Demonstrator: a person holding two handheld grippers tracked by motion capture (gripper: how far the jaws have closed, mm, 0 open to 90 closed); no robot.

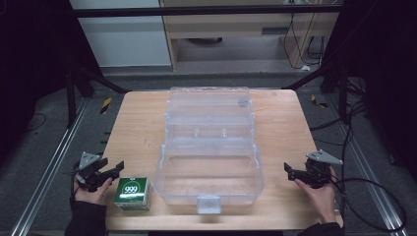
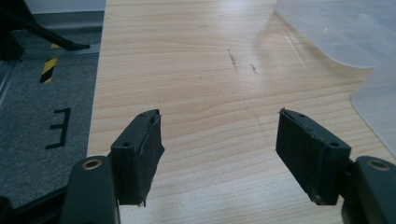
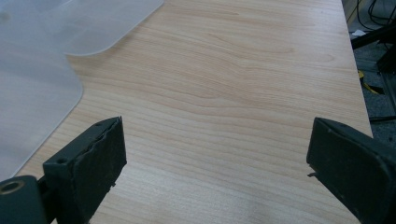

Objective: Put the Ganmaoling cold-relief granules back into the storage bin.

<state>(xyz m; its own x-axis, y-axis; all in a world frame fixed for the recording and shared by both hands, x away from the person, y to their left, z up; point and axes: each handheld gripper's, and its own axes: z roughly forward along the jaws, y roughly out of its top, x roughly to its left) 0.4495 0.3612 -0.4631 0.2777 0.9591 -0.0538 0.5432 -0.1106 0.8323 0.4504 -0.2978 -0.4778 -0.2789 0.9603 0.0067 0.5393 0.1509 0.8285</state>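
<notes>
On the pale wooden table [image 1: 140, 128], seen from the high view, a clear plastic hinged storage box [image 1: 209, 169] lies open at the centre, its lid [image 1: 209, 105] folded back toward twelve o'clock and a small latch tab at its six o'clock edge. At about eight o'clock from the box, just beside its near left corner, stands a small green and white carton marked 999 [image 1: 133, 193]; whether the two touch cannot be told. Farther toward nine o'clock of the carton, the left gripper [image 1: 114, 170] sits at the table's edge in the person's left hand [image 1: 91, 192], its jaws spread apart and pointing toward three o'clock, with nothing between them. At four o'clock from the box, well clear of it, the right gripper [image 1: 290, 171] is held in the person's right hand [image 1: 322, 196], jaws pointing toward nine o'clock. In the right gripper view its two black jaws stand wide apart over bare wood, gripping nothing. In the left gripper view the jaws are likewise parted and empty, with the translucent box wall at two o'clock.
</notes>
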